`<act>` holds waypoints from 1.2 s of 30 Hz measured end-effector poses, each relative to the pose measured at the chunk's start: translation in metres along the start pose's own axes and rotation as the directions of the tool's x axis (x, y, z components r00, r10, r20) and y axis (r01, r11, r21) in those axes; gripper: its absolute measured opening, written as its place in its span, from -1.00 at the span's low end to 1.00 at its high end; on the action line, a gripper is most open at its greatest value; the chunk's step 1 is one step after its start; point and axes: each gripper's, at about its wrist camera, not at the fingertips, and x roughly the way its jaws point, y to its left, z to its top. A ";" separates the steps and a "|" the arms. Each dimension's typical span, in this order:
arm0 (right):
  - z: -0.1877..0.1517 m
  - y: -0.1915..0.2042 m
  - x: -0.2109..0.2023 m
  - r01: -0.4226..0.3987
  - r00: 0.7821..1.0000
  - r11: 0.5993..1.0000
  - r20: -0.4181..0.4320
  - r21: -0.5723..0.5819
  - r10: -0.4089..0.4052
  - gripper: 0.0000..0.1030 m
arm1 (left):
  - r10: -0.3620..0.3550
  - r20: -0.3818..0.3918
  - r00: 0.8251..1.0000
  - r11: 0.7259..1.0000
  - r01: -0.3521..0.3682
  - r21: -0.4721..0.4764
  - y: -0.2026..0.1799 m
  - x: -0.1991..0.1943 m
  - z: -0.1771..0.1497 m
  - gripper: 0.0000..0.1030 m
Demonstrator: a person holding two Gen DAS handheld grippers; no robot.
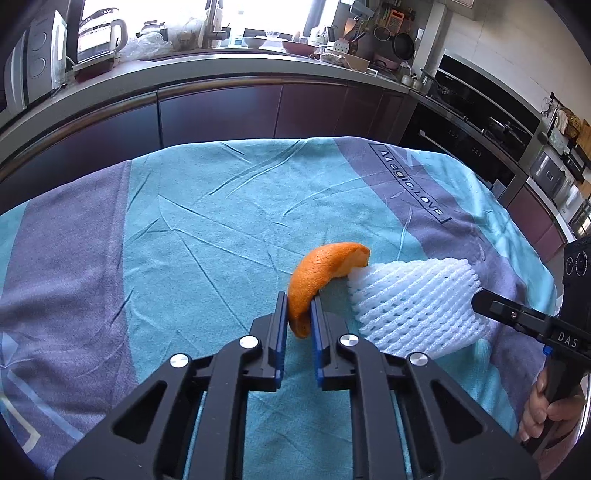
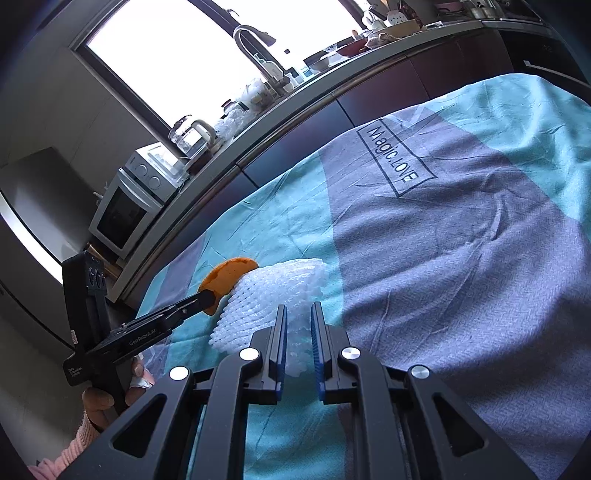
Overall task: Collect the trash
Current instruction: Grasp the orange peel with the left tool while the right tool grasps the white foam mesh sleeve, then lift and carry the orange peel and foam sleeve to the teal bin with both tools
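Orange peel [image 1: 317, 284] entering foam net [image 1: 413, 306]

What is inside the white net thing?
The orange peel pokes one tip into the white foam net's open end. Deeper inside is hidden by the mesh. The left gripper holds the peel.

A home kitchen. A long counter [image 1: 221, 70] under the window [image 2: 192, 55] carries a kettle [image 1: 98, 35], tap [image 2: 258, 48] and toaster oven [image 2: 125, 214]. Pans [image 1: 402, 46] hang beside a built-in oven [image 1: 454, 136].
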 end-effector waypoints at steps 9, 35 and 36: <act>-0.001 0.023 0.003 -0.089 0.996 0.996 -0.011 -0.026 0.088 -0.80 | 0.066 0.085 0.994 0.997 -0.061 -0.056 0.031 -0.058 -0.022 -0.79; -0.036 0.125 0.041 -0.303 0.946 0.947 -0.150 -0.104 0.287 -0.82 | 0.224 0.191 0.956 0.964 -0.189 -0.185 0.113 -0.210 -0.132 -0.82; -0.038 0.128 0.044 -0.306 0.944 0.946 -0.158 -0.105 0.288 -0.82 | 0.228 0.187 0.956 0.963 -0.193 -0.190 0.114 -0.213 -0.137 -0.82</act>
